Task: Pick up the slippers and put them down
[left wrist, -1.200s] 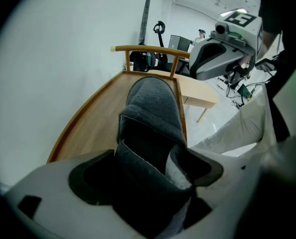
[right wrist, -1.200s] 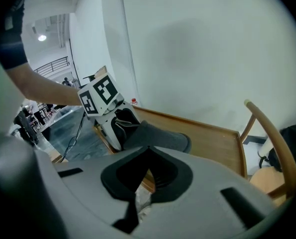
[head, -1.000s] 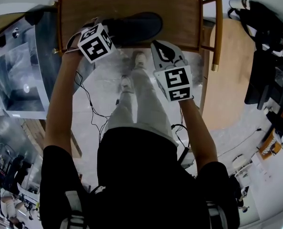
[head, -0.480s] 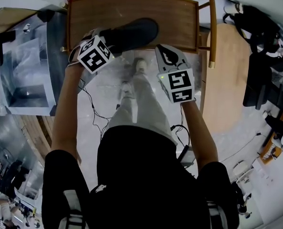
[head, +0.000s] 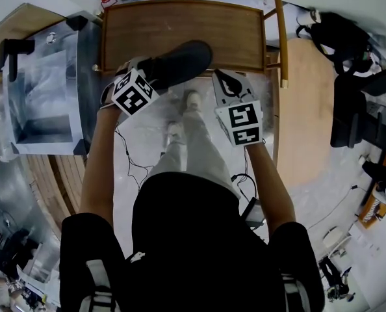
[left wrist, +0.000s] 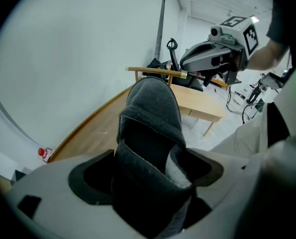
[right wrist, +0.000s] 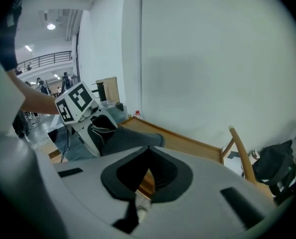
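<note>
A dark grey slipper [head: 180, 60] hangs over the near edge of a wooden table [head: 180, 25], toe pointing right. My left gripper [head: 151, 70] is shut on its heel end. In the left gripper view the slipper [left wrist: 153, 113] fills the space between the jaws of the left gripper [left wrist: 149, 176] and points away over the table [left wrist: 103, 128]. My right gripper [head: 227, 77] hovers just right of the slipper, shut with nothing in it. In the right gripper view its jaws [right wrist: 148, 151] meet at the tips, with the slipper [right wrist: 130, 138] and left gripper [right wrist: 95, 131] at the left.
A wooden chair rail [head: 279, 38] stands at the table's right end, beside a round wooden surface [head: 310, 109]. A clear box on a metal stand [head: 43, 96] is at the left. A black bag [head: 339, 34] lies far right. Cables [head: 131, 161] trail on the floor.
My left gripper has drawn the slipper a little toward the table's near edge. The right gripper stays beside it, still shut. The head view has shifted.
</note>
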Demonstrator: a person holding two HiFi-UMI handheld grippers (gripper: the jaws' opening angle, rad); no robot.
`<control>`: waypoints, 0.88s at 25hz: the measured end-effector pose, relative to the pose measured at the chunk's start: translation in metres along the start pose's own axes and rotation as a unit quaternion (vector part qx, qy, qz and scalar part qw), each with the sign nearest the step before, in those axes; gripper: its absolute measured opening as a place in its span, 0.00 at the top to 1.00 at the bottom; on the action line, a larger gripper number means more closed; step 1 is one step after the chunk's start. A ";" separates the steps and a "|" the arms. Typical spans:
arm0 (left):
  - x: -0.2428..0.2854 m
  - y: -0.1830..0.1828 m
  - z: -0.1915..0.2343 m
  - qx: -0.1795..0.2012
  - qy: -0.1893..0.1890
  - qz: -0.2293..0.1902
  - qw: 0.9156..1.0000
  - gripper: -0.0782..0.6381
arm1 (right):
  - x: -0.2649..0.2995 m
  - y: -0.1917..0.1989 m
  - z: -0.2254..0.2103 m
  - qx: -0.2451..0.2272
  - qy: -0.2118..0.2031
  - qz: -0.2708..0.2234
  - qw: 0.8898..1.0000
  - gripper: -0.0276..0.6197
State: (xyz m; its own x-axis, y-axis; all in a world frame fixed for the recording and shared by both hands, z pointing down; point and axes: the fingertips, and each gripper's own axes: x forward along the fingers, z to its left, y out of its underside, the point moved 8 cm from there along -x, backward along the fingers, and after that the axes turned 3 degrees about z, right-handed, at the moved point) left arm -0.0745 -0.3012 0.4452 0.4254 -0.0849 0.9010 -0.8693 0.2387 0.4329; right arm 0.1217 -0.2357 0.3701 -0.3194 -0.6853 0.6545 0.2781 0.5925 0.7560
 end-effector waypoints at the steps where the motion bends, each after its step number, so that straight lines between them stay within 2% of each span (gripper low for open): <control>1: -0.003 0.002 -0.004 0.000 0.000 -0.001 1.000 0.29 | -0.004 0.001 0.003 0.000 0.003 -0.001 1.000 0.96; 22: -0.035 0.037 -0.089 0.036 0.001 -0.023 0.999 0.29 | -0.081 0.041 0.066 0.008 0.063 -0.024 0.998 0.96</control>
State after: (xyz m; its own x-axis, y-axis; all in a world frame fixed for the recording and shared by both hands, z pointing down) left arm -0.0993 -0.2028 0.4270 0.4655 -0.0916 0.8803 -0.8647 0.1647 0.4744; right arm 0.0988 -0.1281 0.3479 -0.2151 -0.7605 0.6127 0.2511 0.5632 0.7873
